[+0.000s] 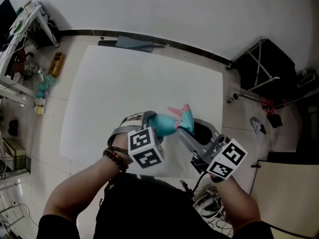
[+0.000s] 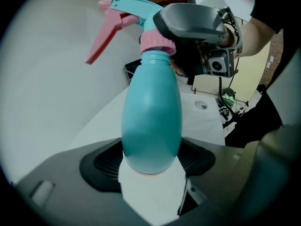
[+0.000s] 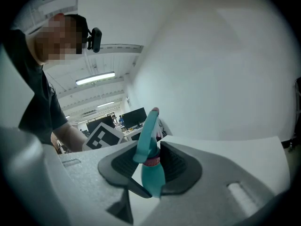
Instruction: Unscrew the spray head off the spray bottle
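While both grippers hold it in the air over the white table (image 1: 124,83), the spray bottle (image 1: 160,124) lies nearly level, its long axis running straight from one gripper to the other. Left gripper (image 1: 149,124) is clamped on the fat teal belly, base end toward it. Right gripper (image 1: 188,129) meets it from the opposite end, jaws pinched on the spray head (image 2: 141,8) just above the pink collar (image 2: 157,41), so the twist, I'd say, has to turn about that shared line. Teal body, smooth and rounded; pink trigger (image 2: 101,41) jutting sideways, clear of both jaws. Collar looks seated on the neck, no gap showing.
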`<state>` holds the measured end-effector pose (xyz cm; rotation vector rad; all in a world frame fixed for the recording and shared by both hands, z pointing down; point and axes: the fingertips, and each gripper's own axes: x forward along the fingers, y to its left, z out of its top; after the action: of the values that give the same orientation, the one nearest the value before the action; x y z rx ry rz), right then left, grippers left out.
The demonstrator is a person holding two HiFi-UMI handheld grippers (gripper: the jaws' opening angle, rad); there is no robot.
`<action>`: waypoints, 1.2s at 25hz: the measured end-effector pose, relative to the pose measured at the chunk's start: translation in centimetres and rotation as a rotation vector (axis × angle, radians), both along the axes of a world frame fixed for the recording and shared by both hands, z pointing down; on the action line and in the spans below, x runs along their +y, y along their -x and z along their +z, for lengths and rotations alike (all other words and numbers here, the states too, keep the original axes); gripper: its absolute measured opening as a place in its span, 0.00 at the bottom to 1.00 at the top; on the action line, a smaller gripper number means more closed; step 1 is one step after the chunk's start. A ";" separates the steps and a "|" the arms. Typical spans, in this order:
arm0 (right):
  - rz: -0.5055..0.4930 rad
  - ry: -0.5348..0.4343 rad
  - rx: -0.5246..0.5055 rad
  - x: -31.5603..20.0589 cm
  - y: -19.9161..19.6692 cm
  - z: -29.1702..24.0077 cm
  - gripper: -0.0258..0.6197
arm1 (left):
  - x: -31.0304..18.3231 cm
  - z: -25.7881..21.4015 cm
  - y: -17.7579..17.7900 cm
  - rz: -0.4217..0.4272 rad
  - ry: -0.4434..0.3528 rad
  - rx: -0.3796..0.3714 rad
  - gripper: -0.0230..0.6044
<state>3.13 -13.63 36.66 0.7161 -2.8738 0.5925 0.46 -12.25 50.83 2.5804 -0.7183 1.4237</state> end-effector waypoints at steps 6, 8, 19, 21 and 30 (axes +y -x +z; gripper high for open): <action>-0.065 -0.054 0.034 0.5 -0.4 -0.8 0.22 | 1.0 -0.9 -0.5 0.069 0.042 0.009 0.66; -0.092 -0.069 0.044 1.0 -0.4 -1.1 0.22 | 1.4 -1.2 -0.7 0.092 0.058 0.017 0.65; -0.236 -0.087 0.087 2.5 0.1 -2.2 0.22 | 2.3 -2.6 -0.2 0.214 0.052 -0.002 0.65; -0.258 -0.089 0.103 2.8 0.0 -2.1 0.22 | 2.4 -2.6 -0.1 0.224 0.046 -0.020 0.65; -0.373 -0.149 0.236 4.2 -0.3 -1.3 0.22 | 2.7 -2.3 0.2 0.264 0.002 -0.126 0.65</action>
<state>3.47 -9.48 35.38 0.2308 -2.7429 0.2293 0.31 -9.58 48.52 2.6823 -0.3989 1.6714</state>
